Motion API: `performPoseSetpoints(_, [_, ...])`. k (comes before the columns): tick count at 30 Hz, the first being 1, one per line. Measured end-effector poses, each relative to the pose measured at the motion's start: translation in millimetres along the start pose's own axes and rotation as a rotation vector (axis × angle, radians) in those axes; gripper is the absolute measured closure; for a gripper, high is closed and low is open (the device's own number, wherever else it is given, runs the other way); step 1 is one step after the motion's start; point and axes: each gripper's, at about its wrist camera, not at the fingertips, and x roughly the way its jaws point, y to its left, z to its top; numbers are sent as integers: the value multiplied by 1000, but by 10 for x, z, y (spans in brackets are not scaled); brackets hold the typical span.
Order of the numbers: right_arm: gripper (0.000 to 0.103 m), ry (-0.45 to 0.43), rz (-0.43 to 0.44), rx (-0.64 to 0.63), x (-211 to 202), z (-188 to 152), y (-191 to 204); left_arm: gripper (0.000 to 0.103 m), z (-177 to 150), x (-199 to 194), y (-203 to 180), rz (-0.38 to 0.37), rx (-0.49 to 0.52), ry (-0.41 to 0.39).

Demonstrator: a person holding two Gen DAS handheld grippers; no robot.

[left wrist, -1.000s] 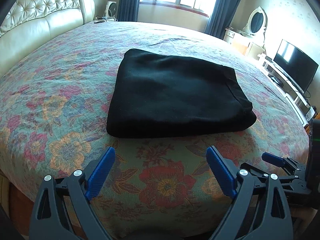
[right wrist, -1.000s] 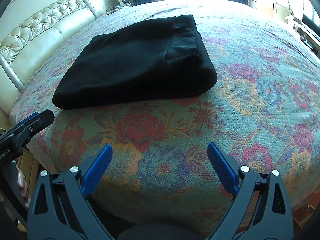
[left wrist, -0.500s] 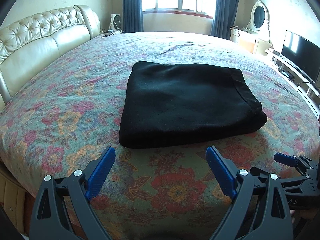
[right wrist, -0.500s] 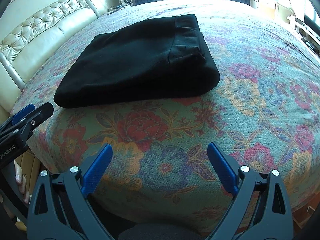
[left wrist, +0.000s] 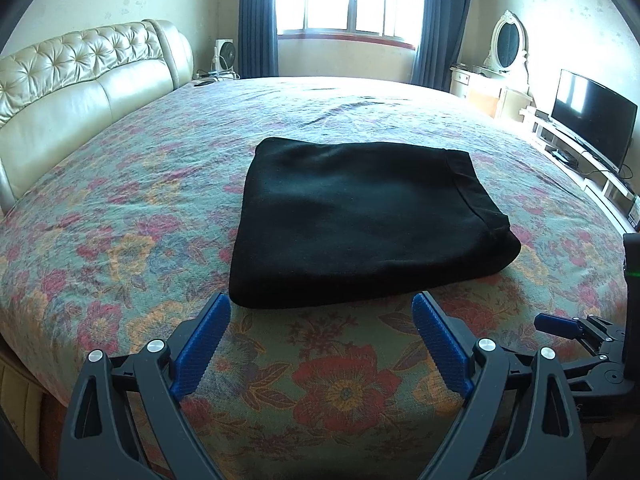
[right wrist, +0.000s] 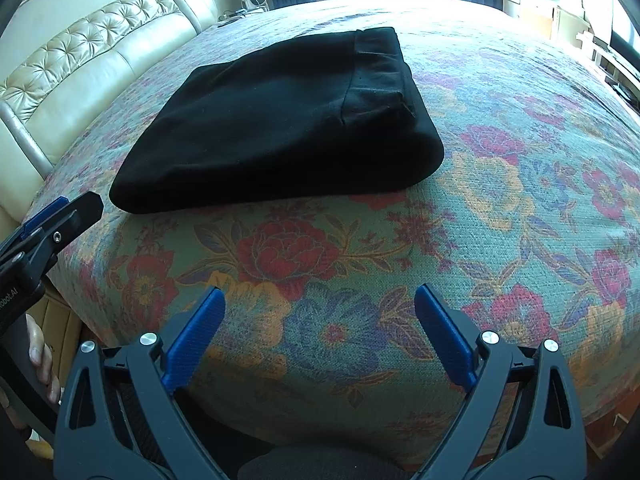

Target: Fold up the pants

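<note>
The black pants (left wrist: pixel 360 220) lie folded into a flat rectangle on the floral bedspread (left wrist: pixel 120 220); they also show in the right wrist view (right wrist: pixel 280 120), with the waistband on the right side. My left gripper (left wrist: pixel 322 308) is open and empty, its blue fingertips just short of the fold's near edge. My right gripper (right wrist: pixel 320 300) is open and empty over the bedspread (right wrist: pixel 520 200), well short of the pants. The other gripper shows at each view's edge.
A cream tufted headboard (left wrist: pixel 80 80) runs along the left. A window with blue curtains (left wrist: pixel 348 0) is at the back. A vanity (left wrist: pixel 508 48) and a TV (left wrist: pixel 592 124) stand at the right. The bed's near edge drops off below both grippers.
The left gripper has tilted up and drawn back level, so more of the room shows and the pants sit lower in view. The right gripper has barely moved.
</note>
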Motion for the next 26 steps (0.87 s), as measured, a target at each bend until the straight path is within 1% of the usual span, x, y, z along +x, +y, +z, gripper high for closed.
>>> performPoseSetpoints(2, [7, 0, -1, 0, -1, -1, 1, 12, -5, -20, -12, 34, 11, -12])
performPoseSetpoints(5, [7, 3, 2, 0, 1, -4, 4, 12, -5, -41, -29, 49, 22, -25])
performPoseSetpoints(10, [7, 7, 3, 1, 7, -7, 15, 12, -23, -95, -38, 86, 9, -35])
performPoseSetpoints(13, [7, 9, 2, 3, 19, -11, 20, 12, -17, -69, -4, 57, -14, 8])
performPoseSetpoints(17, [7, 9, 3, 0, 23, -11, 29, 12, -3, -77, -14, 50, 9, -5])
performPoseSetpoints(19, [7, 8, 3, 0, 24, -12, 34, 12, 6, -83, 21, 16, -20, -6])
performPoseSetpoints(23, [7, 7, 1, 5, 16, -12, 26, 12, 0, -49, 99, -47, -105, 32])
performPoseSetpoints(26, [7, 5, 2, 9, 8, -14, 1, 12, -18, -36, 105, -42, -115, 43])
